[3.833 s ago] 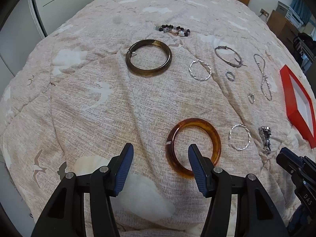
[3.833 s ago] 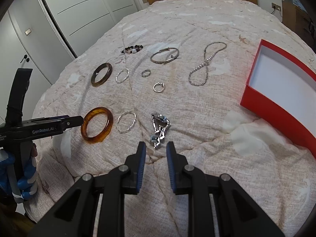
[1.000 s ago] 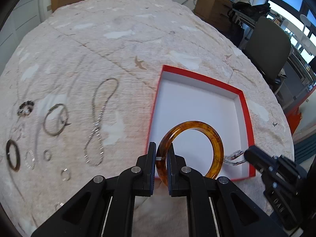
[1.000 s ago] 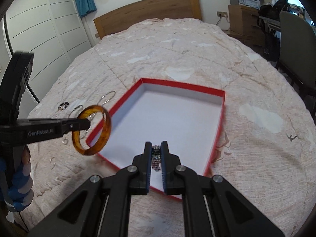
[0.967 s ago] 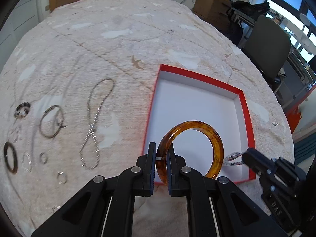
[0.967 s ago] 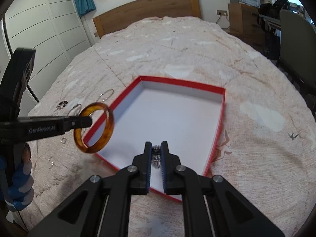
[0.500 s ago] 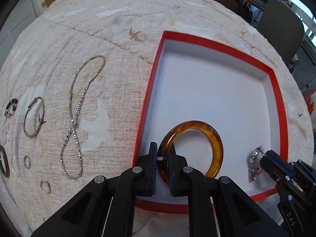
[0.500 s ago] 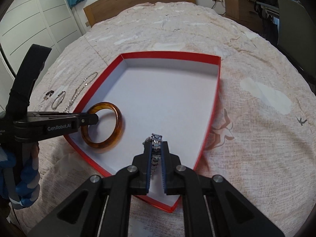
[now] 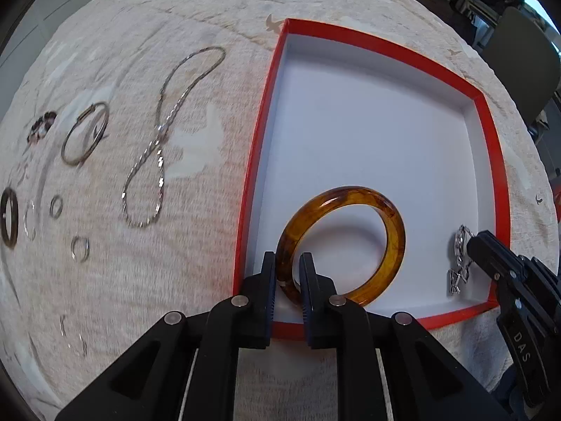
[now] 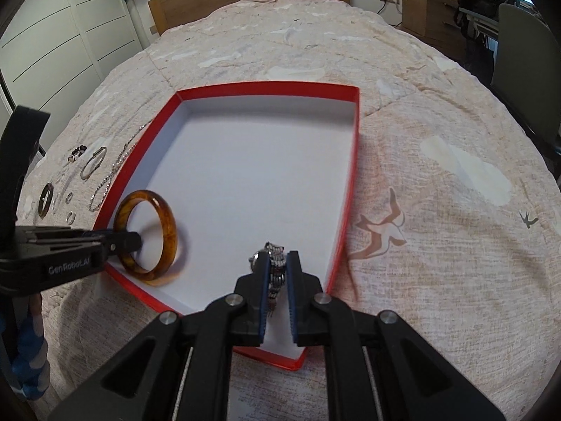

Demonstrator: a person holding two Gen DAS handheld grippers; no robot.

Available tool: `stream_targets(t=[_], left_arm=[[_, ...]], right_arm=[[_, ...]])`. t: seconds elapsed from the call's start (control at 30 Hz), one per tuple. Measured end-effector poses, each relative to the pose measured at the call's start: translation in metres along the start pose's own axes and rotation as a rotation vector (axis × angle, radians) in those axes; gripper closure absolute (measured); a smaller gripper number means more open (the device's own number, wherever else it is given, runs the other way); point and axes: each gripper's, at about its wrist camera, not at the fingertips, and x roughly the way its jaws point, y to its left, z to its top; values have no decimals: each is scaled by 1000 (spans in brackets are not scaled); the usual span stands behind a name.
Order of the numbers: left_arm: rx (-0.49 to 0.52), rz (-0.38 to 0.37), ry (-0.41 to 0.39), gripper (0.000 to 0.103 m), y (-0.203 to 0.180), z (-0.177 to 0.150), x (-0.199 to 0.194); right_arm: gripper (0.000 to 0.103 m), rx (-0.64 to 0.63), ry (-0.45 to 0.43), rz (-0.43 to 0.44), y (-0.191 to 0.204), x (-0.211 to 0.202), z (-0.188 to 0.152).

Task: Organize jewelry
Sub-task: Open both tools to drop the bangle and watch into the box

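The left hand-held gripper, jaws just opening, straddles the amber bangle, hiding its near rim; the right hand-held gripper clamps a half-hidden silver watch, lower centre.

A bed under a beige quilt printed with birds carries everything. Directly ahead of the grippers a shallow red box sits on it. Left of the box lie a looped silver chain, a thin metal bangle, a dark bangle and several small rings (some blurred).
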Motion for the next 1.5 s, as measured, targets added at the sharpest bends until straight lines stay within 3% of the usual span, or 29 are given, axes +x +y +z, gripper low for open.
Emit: stream_targets(t=[0.23,0.33,0.4,0.47,0.57,0.73,0.87,1.17,1.5], left_arm=[[-33,-26,7,87,4,-14,-7],[-22,-37,0,86,6,-13,-10],[-10,-35,-7,85,5,-15,-11],[-7,-39,-10,83,5,-14,-10],[-1,-64,-23,76,1,-6,-14],[19,-142,-100,43,-3,6,-30],[38,-185,-168,41,-5,7,-60],[82,-127,-309,41,29,-17,-147],[-13,8,-442,41,133,-74,-231]], right_arm=[[91,-9,5,21,2,-3,0],[84,-12,-3,31,4,-10,0],[69,-16,-10,28,6,-16,-1],[68,-10,-21,29,6,-23,-2],[68,-7,-31,18,5,-33,-3],[63,15,-62,-38,-6,-64,-7],[63,26,-81,-82,-14,-92,-15],[63,34,-163,-79,10,-145,-23],[63,-40,-252,14,86,-184,-27]])
